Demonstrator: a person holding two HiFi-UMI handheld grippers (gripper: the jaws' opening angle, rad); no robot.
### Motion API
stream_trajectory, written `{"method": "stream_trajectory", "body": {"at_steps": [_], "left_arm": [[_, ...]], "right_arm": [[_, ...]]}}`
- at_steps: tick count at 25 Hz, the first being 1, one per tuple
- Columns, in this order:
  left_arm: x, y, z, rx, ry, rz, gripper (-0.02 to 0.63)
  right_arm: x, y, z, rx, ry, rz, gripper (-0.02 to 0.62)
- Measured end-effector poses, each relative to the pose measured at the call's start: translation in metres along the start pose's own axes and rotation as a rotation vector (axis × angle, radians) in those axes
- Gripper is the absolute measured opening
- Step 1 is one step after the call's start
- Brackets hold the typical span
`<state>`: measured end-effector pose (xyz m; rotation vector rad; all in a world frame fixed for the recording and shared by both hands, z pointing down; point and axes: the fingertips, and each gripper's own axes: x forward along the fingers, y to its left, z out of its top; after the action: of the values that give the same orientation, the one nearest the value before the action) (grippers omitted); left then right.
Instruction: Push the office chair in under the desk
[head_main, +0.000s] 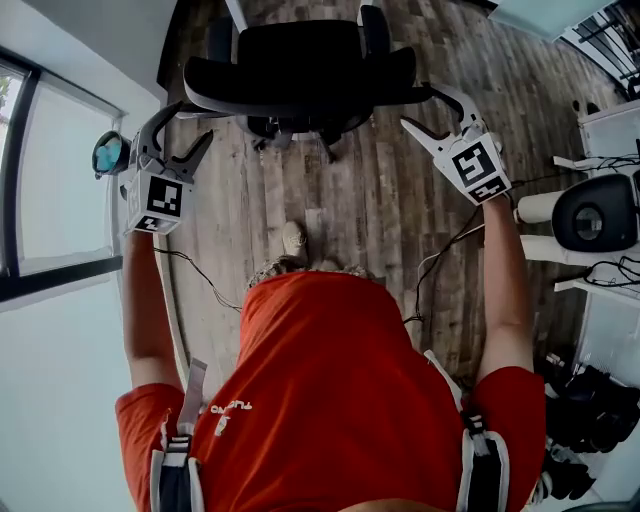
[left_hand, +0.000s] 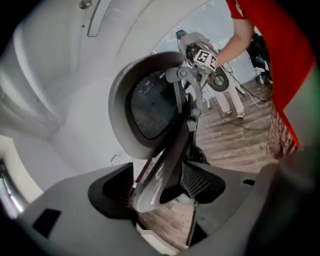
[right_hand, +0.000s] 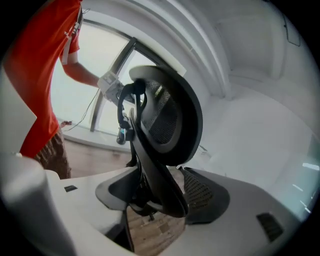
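okay, chair (head_main: 300, 65) is right in front of me on the wood floor (head_main: 380, 200), near the top of the head view, its back nearest me and the seat beyond it. left gripper (head_main: 195, 122) is up at the left edge of the chair back and right gripper (head_main: 418, 105) at the right edge, one on each side at about the same height. looking along the left gripper, both jaws stand wide apart and the chair's back frame runs up through the gap between them; i see neither pad pressing on it. same in the right gripper view: jaws spread wide, the dark rim and spine of the chair back in the gap, nothing clamped. whether the jaw tips touch the chair i can't tell from here. each gripper view catches the other gripper across the chair back, with an arm in a red sleeve behind it. window (head_main: 30, 180) runs down my left side, thin cables (head_main: 200, 275) trail over the floor on both sides of me, a shoe (head_main: 293, 238) shows just behind the chair, and my red shirt (head_main: 330, 390) fills the bottom of the head view
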<state>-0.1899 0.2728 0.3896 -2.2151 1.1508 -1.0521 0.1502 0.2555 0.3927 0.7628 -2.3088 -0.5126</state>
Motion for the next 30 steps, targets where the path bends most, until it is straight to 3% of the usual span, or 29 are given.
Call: {"method": "stream_trajectory", "body": {"at_steps": [3, 8, 13, 17, 20, 21, 23, 30], "left_arm": [[0.019, 0.004, -0.021, 0.091, 0.080, -0.062, 0.302], [0.048, 0.002, -0.042, 0.167, 0.155, -0.157, 0.304], [0.067, -0.004, -0.037, 0.263, 0.191, -0.239, 0.304], [0.083, -0.019, -0.051, 0.347, 0.224, -0.311, 0.301], [0.089, -0.020, -0.049, 0.356, 0.212, -0.310, 0.237], [0.090, -0.018, -0.048, 0.359, 0.208, -0.298, 0.182], [0.091, -0.015, -0.048, 0.373, 0.208, -0.278, 0.141], [0.097, -0.014, -0.054, 0.416, 0.226, -0.305, 0.114]], "right_arm": [[0.014, -0.008, -0.024, -0.043, 0.109, 0.045, 0.281], [0.040, -0.010, -0.053, -0.130, 0.260, 0.148, 0.282], [0.059, -0.003, -0.068, -0.206, 0.346, 0.245, 0.282], [0.071, 0.005, -0.071, -0.239, 0.376, 0.299, 0.281], [0.078, 0.009, -0.072, -0.262, 0.387, 0.326, 0.279], [0.080, 0.008, -0.072, -0.277, 0.387, 0.325, 0.270], [0.082, 0.004, -0.074, -0.316, 0.387, 0.309, 0.161], [0.086, 0.000, -0.080, -0.368, 0.364, 0.321, 0.129]]}}
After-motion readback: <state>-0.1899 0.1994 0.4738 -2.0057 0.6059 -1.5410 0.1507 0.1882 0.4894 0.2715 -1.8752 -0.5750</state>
